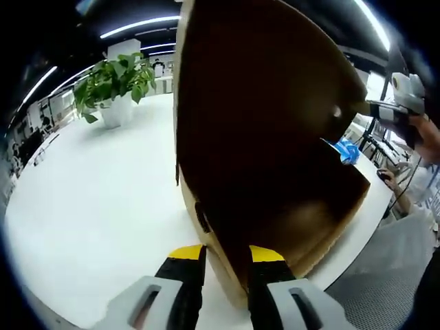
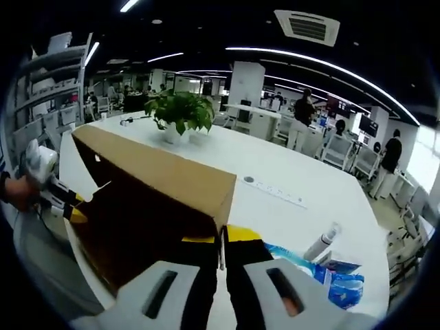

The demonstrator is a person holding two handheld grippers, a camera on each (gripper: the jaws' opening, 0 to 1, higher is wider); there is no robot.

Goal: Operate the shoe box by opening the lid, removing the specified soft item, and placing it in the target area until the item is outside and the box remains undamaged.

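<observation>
The brown cardboard shoe box [image 2: 158,172] stands on the white table, and its lid [image 1: 268,137] is tilted up with the dark inner side facing the left gripper view. My left gripper [image 1: 227,258] is shut on the lid's near edge, one yellow-tipped jaw on each side of the cardboard. My right gripper [image 2: 221,239] is shut on the thin edge at the lid's other corner. The left gripper [image 2: 51,182] shows at that view's left, held in a hand. The right gripper [image 1: 402,93] shows at the upper right. What lies inside the box is hidden.
A potted plant [image 2: 180,110] stands on the table [image 1: 103,192] beyond the box. A blue packet [image 2: 337,282] and a white bottle [image 2: 320,244] lie right of the box, near a flat power strip [image 2: 275,189]. People and desks are far behind.
</observation>
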